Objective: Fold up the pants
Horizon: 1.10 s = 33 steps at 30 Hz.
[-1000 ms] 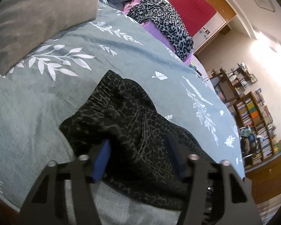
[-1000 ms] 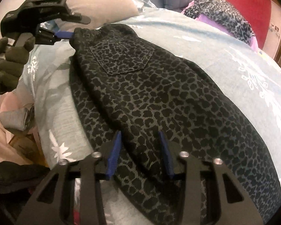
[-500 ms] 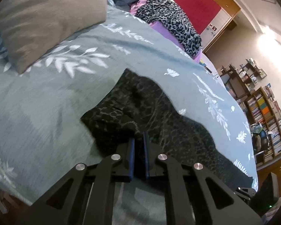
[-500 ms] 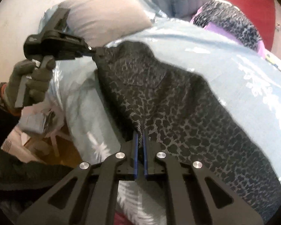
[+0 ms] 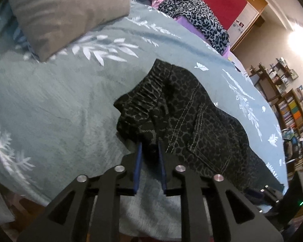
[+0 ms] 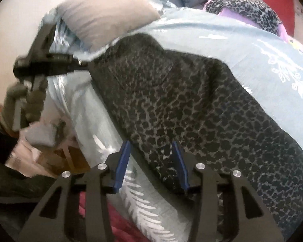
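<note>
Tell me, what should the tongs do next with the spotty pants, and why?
Probably close the right tongs on the pants. Their jaws stand open with the leg's edge lying between them, so nothing is gripped there yet. The left tongs sit at the waistband end, so with both ends held the pants could be lifted to fold.

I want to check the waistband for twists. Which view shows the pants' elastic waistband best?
The left wrist view: the gathered waistband sits close and sharp, just beyond the left gripper. The right wrist view shows it only distant and motion-blurred.
</note>
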Tool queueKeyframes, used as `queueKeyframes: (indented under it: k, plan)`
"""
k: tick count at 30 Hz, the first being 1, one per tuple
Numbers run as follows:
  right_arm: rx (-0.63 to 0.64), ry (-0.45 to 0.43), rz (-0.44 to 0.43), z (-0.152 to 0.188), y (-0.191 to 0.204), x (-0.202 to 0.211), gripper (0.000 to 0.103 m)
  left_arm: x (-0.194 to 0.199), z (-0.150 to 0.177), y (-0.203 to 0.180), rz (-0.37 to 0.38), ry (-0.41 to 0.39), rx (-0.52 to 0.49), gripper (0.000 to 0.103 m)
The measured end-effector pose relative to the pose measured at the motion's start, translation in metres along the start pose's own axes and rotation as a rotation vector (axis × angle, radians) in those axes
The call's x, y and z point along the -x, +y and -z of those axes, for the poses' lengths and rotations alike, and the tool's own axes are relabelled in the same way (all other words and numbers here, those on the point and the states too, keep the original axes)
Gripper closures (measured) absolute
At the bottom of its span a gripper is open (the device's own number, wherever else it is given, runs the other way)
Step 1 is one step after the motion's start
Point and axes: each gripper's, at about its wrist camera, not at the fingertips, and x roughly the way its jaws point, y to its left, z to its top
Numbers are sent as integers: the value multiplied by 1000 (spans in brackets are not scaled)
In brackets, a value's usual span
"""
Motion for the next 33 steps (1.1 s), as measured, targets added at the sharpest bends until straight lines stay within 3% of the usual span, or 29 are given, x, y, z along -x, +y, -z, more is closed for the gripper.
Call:
queueKeyframes:
  k: [6, 9, 11, 17, 24, 27, 33]
  plan:
    - [-81, -72, -27, -25, -28, 22, 58, 32, -2, -19, -67, -101, -58, 82]
    - [-140, -101, -5, -42, -51, 26, 58, 34, -9, -35, -34, -119, -85, 76]
    - [-179, -117, 1, -50, -64, 26, 58, 29, -14, -49, -13, -128, -123, 66]
    - [-296, -132, -18, -74, -105, 13, 58, -8, -32, -81, 25, -114, -194, 65]
    - [-388, -72, -63, -98, -139, -27, 58, -51, -54, -80, 15, -64, -166, 64]
    - [-426, -13, -70, -101, -149, -50, 58, -60, -58, -69, 7, -62, -125, 57]
    - [-517, 34, -168, -98, -165, -77, 60, -77, -59, -49, -15, -26, -90, 57]
